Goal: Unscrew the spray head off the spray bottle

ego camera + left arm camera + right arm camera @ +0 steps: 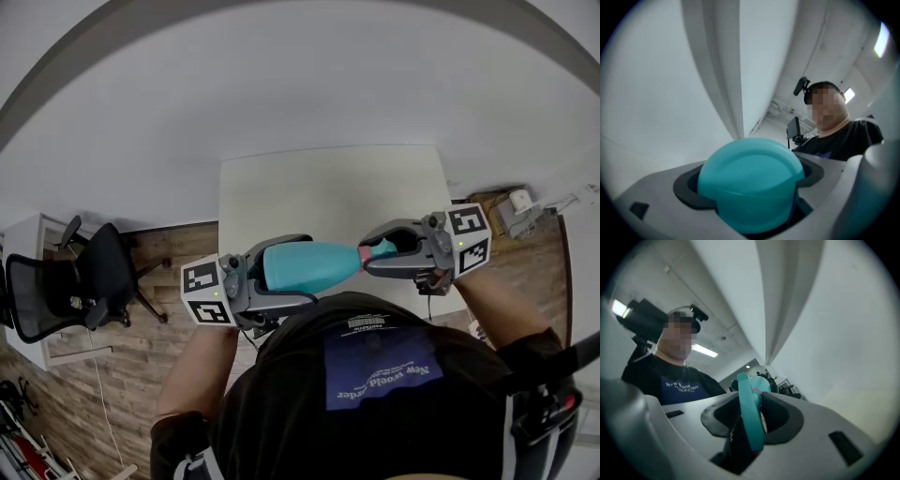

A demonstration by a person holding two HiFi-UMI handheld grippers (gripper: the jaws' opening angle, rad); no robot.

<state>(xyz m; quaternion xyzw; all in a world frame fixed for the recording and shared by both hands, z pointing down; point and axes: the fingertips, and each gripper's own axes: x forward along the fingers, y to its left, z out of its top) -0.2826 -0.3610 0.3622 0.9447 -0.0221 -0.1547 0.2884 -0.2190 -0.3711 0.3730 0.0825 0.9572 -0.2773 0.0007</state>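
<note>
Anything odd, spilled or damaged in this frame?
Nothing stands out. The teal spray bottle lies level in mid-air, its body in the left gripper, its spray head in the right gripper; no spill or damage shows.

L gripper (298, 270) grips teal spray bottle (323, 262) body, R gripper (371, 256) on spray head (382, 249); bottle horiz., held over white table (328, 187).
</note>
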